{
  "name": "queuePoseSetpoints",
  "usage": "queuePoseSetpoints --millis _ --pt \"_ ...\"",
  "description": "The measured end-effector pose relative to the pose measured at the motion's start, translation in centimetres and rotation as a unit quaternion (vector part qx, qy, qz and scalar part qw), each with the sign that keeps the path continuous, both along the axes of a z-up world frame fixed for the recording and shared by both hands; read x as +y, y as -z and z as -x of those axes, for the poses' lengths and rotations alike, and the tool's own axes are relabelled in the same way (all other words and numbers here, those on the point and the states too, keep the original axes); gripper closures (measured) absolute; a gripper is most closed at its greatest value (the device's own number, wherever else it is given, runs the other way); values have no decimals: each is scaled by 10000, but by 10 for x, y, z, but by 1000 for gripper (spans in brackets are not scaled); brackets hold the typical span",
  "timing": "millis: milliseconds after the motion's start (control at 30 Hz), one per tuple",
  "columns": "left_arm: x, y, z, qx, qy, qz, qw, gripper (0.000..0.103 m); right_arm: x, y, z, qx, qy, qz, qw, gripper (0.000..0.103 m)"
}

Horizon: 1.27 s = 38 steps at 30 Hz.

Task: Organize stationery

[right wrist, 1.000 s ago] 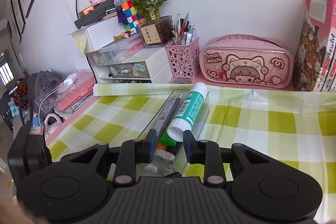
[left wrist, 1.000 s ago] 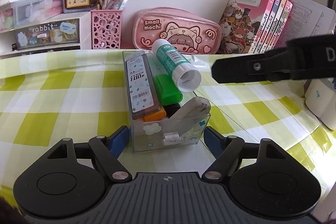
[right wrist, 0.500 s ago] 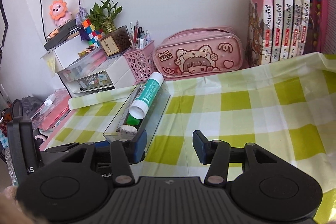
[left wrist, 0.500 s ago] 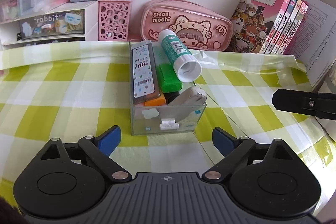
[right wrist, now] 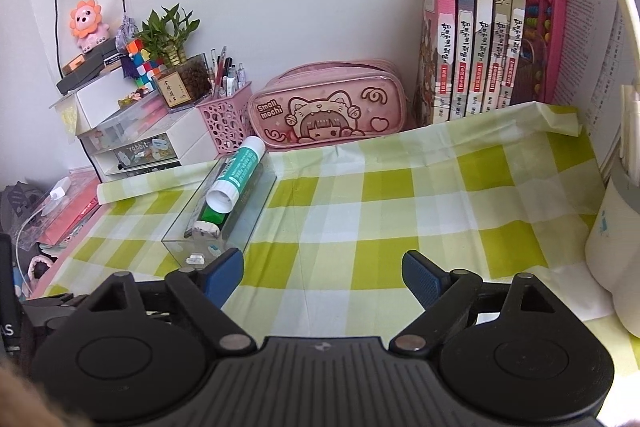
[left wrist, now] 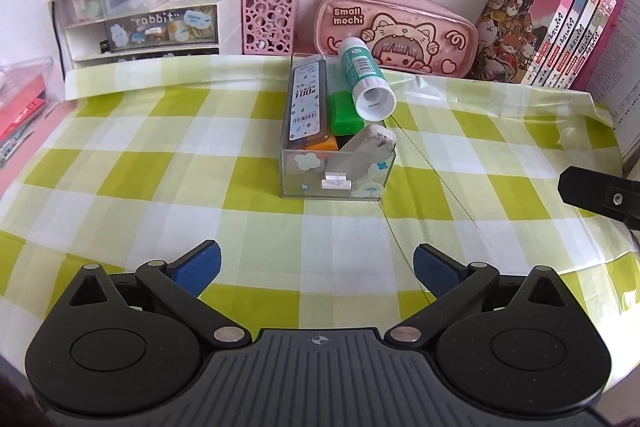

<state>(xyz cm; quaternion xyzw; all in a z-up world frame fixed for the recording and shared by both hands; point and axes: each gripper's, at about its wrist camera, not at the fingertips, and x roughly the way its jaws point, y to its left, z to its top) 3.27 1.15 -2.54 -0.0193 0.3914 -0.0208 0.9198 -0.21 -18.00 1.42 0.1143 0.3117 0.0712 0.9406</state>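
Note:
A clear plastic box [left wrist: 334, 183] [right wrist: 192, 249] stands on the green checked tablecloth. In it lie a green-and-white glue stick [left wrist: 366, 81] [right wrist: 239, 173] propped on the far rim, a lead refill case [left wrist: 306, 103], a green highlighter [left wrist: 345, 113], an orange item and a grey eraser [left wrist: 370, 151] [right wrist: 207, 229]. My left gripper [left wrist: 316, 269] hangs well in front of the box, its jaws opening wide with nothing between them. My right gripper [right wrist: 322, 277] is to the right of the box, its jaws opening too, over bare cloth. A right finger [left wrist: 600, 195] shows in the left wrist view.
At the back stand a pink pencil case [left wrist: 394, 27] [right wrist: 326, 113], a pink pen holder [left wrist: 269, 19] [right wrist: 224, 119], white drawers [left wrist: 140, 23], and a row of books [left wrist: 548, 31] [right wrist: 472, 39]. A white cup [right wrist: 616, 247] stands at the right edge.
Both grippers let go and opened. The left one drew back from the box's near end; the right one left the glue stick and swung right, away from the box.

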Motion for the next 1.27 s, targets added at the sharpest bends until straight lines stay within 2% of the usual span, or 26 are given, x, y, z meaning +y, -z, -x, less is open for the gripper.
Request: queuePoseSetpoints --millis 200,333,433,767,1267 --pt "-4 -15 8 -44 -166 -35 9998 5 2 1 -1 109 231 284 9993 5" --pt "-5 -22 11 -130 -300 -248 9992 5 2 3 -3 202 326 392 9985 1" --pt "-5 -25 13 -162 -267 -249 9992 5 3 3 -3 228 328 424 9983 0" --pt "-10 -27 13 -159 -216 -206 9994 5 2 3 -3 327 294 264 9987 0" --pt "-2 -27 14 -143 -257 -153 9995 5 16 7 -7 447 166 301 9984 0"
